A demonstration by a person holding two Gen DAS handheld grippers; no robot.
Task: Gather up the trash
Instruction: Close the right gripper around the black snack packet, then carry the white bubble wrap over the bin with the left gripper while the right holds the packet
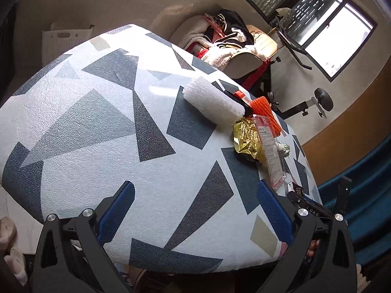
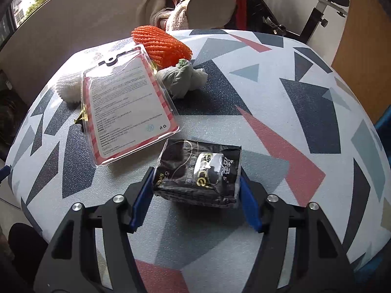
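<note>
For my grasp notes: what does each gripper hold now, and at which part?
Right gripper: black packet, pads on its two short sides. Left gripper: nothing, open.

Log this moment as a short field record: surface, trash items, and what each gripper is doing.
surface: table with a geometric-patterned cover
trash items: black packet, clear blister pack, orange foam net, crumpled tissue, white foam net, gold wrapper
left gripper: open, nothing between the jaws, above bare table
right gripper: pads against both sides of the black packet
</note>
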